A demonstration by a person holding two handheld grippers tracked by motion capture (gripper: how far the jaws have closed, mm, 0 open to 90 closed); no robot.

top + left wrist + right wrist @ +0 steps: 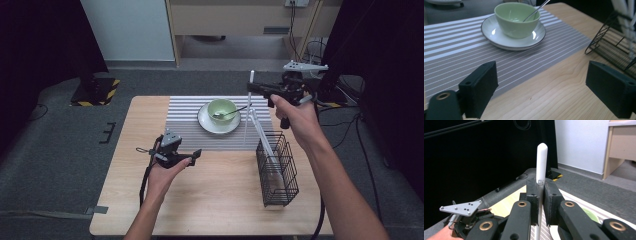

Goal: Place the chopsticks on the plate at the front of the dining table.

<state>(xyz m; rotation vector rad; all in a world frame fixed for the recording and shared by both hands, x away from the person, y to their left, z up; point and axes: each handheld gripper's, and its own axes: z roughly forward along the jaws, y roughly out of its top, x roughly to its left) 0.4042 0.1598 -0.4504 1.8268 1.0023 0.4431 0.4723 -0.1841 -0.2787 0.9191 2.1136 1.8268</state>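
Clamping a white chopstick (541, 162) upright, the right tongs (251, 89) hold it above the wire basket (278, 170), which lies just below and toward the person. Judging by this, the stick is being lifted out or carried; next it needs setting down, perhaps by the green bowl (222, 109). The left tongs (195, 156) gape wide, holding nothing, over the tabletop (215, 190). One bowl, one saucer (218, 125), one spoon (231, 113), one basket; at least one more stick (265, 140) leans in it.

Even overhead light, soft shadows; dark surroundings; glare on the saucer (499, 35); slightly soft focus.
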